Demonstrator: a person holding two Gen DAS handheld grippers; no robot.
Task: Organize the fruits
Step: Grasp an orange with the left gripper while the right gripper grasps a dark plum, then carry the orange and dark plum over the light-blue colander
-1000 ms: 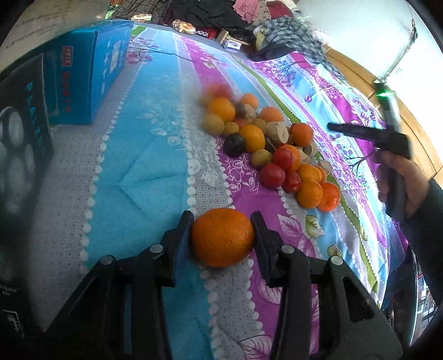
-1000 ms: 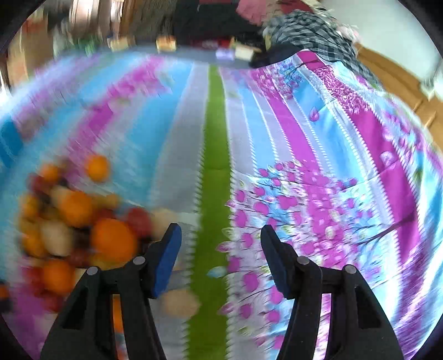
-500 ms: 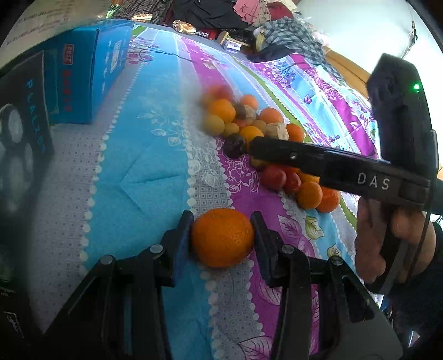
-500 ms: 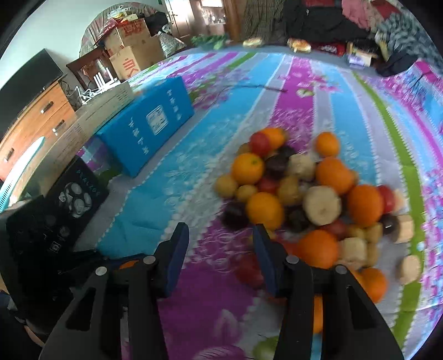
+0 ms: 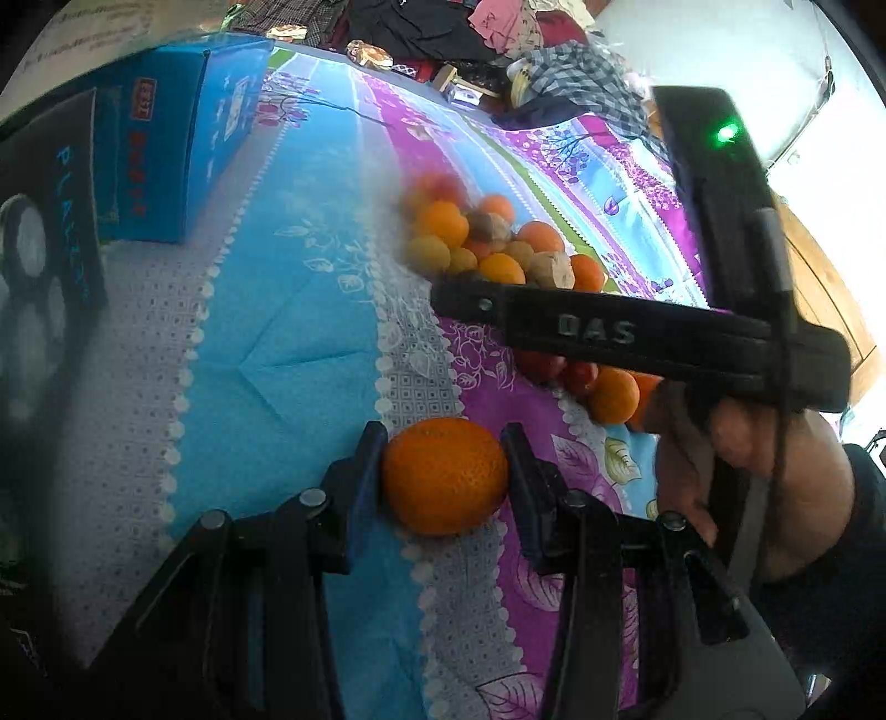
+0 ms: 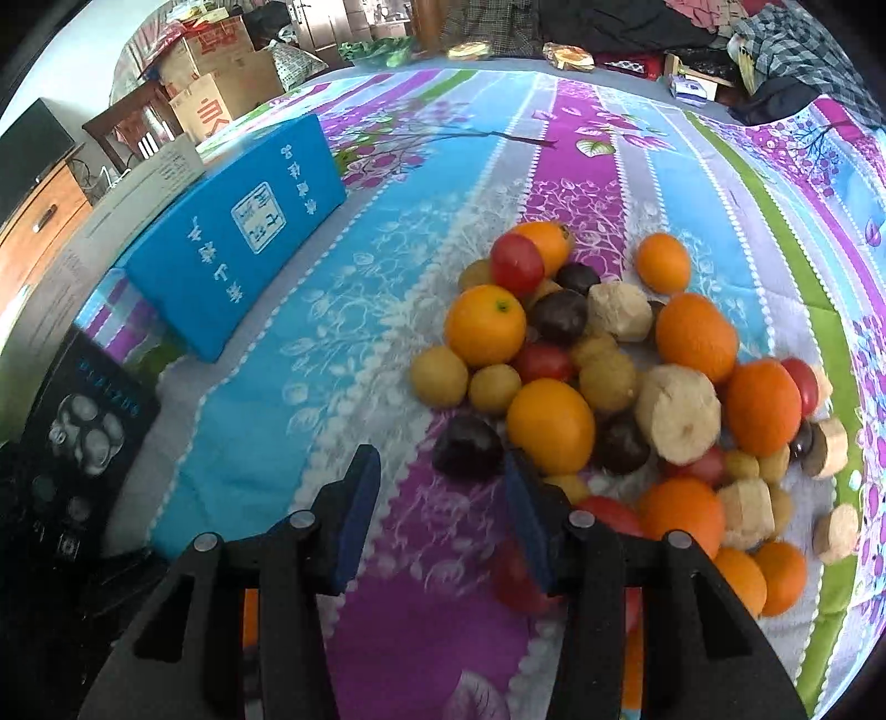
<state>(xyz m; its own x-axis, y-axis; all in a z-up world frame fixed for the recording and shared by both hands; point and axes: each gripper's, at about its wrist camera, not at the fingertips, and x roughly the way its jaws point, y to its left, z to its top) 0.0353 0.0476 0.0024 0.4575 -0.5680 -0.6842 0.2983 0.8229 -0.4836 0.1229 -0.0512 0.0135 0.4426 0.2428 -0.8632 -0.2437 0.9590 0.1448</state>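
Note:
My left gripper is shut on a large orange that rests low on the flowered bedsheet. A pile of mixed fruits lies on the sheet: oranges, red tomatoes, dark plums, yellow fruits and pale cut pieces. My right gripper is open and empty, hovering at the near left edge of the pile, with a dark plum just ahead of its right finger. In the left wrist view the right gripper's body crosses in front of the pile.
A blue box lies left of the pile, also in the left wrist view. A black box sits at the near left. Clothes are heaped at the far end. Cardboard boxes stand beyond the bed.
The right gripper swung from the bare right side of the sheet over to the pile and moved closer to it. The left gripper stayed still, holding the orange.

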